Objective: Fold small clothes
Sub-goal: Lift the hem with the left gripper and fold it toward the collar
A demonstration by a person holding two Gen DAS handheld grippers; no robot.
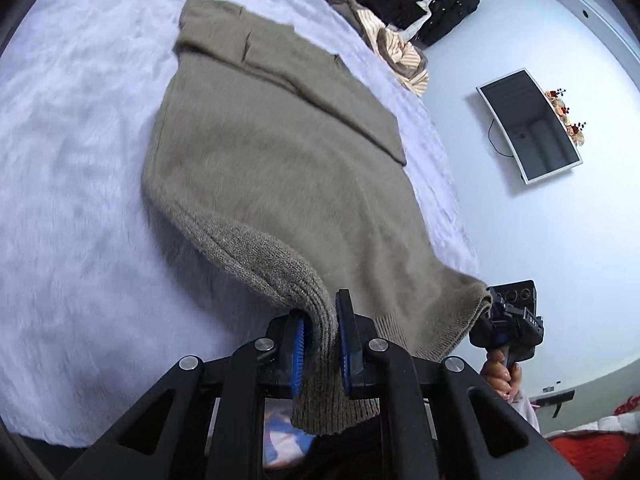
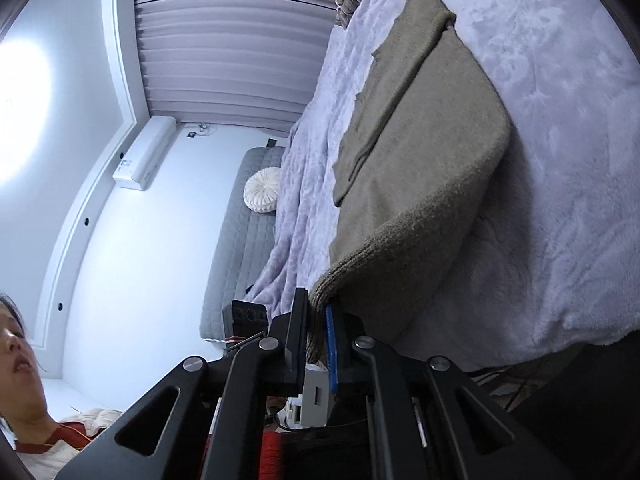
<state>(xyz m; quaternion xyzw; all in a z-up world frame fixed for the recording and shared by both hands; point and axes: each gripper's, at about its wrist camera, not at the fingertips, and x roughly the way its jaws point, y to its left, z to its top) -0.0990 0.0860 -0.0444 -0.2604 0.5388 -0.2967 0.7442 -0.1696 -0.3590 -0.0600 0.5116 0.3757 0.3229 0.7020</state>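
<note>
An olive-grey knitted sweater [image 1: 272, 168] lies flat on a lilac fluffy blanket [image 1: 72, 160], sleeves folded in over its body. My left gripper [image 1: 320, 320] is shut on one corner of the ribbed hem, which hangs down between the blue pads. In the left wrist view my right gripper [image 1: 490, 306] holds the other hem corner, a hand below it. In the right wrist view the sweater [image 2: 424, 128] stretches away, and my right gripper [image 2: 318, 316] is shut on its ribbed hem edge. The hem is raised off the blanket [image 2: 560, 160] between the two grippers.
A heap of striped and dark clothes [image 1: 384, 28] lies at the far end of the bed. A wall screen [image 1: 528, 124] hangs beyond. A grey quilted bench [image 2: 236, 248] with a round white cushion [image 2: 262, 196] stands beside the bed. A person [image 2: 24, 380] is at the lower left.
</note>
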